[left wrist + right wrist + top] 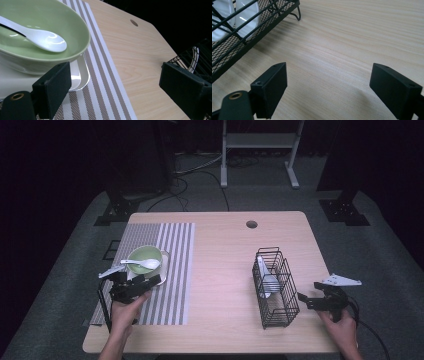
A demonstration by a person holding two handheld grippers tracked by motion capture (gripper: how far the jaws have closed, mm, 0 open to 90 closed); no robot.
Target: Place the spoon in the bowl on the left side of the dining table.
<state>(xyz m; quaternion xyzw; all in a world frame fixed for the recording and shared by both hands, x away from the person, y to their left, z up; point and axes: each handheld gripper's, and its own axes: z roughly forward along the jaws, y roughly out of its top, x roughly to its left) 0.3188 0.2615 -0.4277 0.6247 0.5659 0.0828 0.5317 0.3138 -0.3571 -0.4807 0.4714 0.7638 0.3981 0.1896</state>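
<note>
A pale green bowl (pixel 145 256) (pixel 62 17) stands on a small white tray (pixel 165 262) (pixel 78 77) on a striped placemat (pixel 172 270) (pixel 100 82) at the table's left. A white spoon (pixel 142 264) (pixel 47 40) lies in the bowl, handle to the left. My left gripper (pixel 146 282) (pixel 117 75) is open just in front of the bowl, nothing between its jaws. A black wire basket (pixel 274 287) (pixel 239 37) at the right holds a white spoon (pixel 267 280) (pixel 245 13). To the right of the basket, my right gripper (pixel 309 293) (pixel 328 75) hovers open over bare wood.
The wooden table (pixel 225 265) has a round cable hole (pixel 251 224) (pixel 134 23) near its far edge. In the left gripper view the basket (pixel 197 56) shows behind the right jaw. Beyond the table stand a white frame (pixel 260 150) and cables on grey floor.
</note>
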